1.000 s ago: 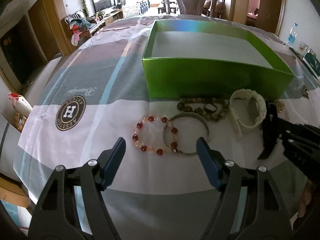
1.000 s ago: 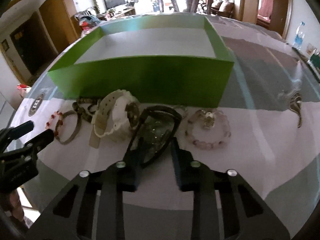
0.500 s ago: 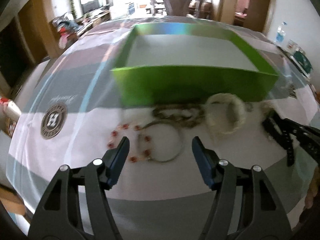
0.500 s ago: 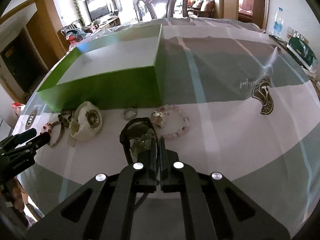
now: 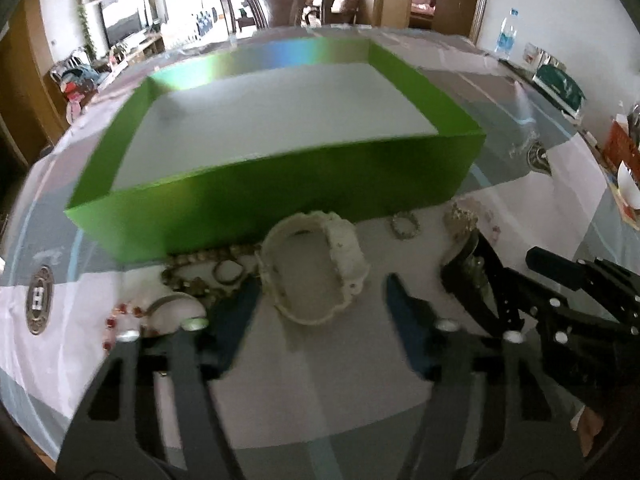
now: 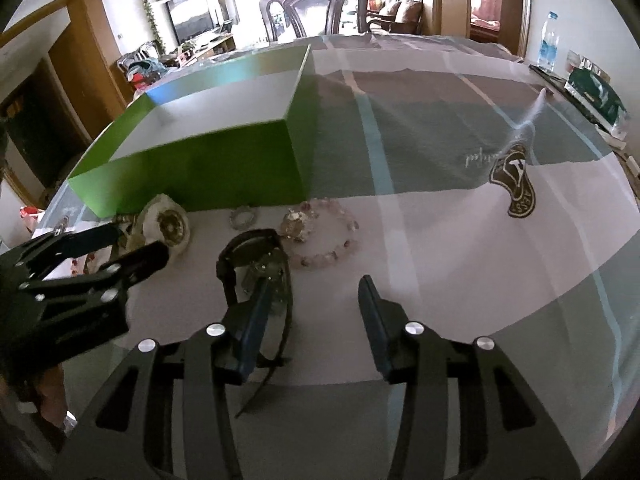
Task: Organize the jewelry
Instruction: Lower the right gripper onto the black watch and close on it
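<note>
On the table (image 5: 360,384), in front of the green box (image 5: 280,192), the jewelry lies in a row: red bead bracelet (image 5: 114,320) and metal bangle (image 5: 172,304) far left; then a dark bead strand (image 5: 192,272); then the white watch (image 5: 316,268), with the left tongs (image 5: 320,300) spread wide apart around its near side. Further right a small ring (image 6: 242,217) lies near the box wall; the black watch (image 6: 256,268) rests on the cloth with one finger of the right tongs (image 6: 316,308), also apart, over it; the pink bead bracelet (image 6: 324,236) lies just beside it.
</note>
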### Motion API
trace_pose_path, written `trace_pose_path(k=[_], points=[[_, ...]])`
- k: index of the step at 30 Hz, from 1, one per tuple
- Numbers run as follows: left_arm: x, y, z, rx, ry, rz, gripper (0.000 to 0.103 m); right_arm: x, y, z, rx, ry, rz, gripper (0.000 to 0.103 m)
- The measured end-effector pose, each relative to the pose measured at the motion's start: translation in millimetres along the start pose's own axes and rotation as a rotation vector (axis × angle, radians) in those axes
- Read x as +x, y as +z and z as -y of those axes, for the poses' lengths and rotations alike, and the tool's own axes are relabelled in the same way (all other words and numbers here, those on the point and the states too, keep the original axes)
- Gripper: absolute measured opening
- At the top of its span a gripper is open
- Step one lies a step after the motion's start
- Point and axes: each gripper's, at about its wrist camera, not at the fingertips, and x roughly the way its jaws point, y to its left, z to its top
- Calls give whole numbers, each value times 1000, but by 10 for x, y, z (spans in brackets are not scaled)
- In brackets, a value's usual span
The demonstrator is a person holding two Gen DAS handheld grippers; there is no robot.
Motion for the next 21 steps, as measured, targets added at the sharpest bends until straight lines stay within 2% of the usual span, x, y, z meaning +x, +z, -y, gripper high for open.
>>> trace_pose_path(k=[3,4,5,13,14,16,19,21], points=[[16,9,46,16,15,14,57,56,-23,-64,-31,23,-16,24],[34,22,67,19,15,16,56,72,-32,-82,-38,31,-19,10],[35,23,65,20,12,16,55,79,-31,-98,-41,40,-19,4],[-271,-65,-201,-29,-22,50,53,-92,46,-159,-58,77,29,2],[-351,-75,-227,-33,-19,67,49,-153,72,-167,-62,82,46,2],[-499,-80,-270,-36,-18,102,26,-257,119,-187,-67,87,76,2],[-591,-96,-330,-35,-4,123,25,-363,183,-218,-75,90,113,2],[-574,-125,-387,-49,9,110,28,-343,187,-220,-72,80,105,2]])
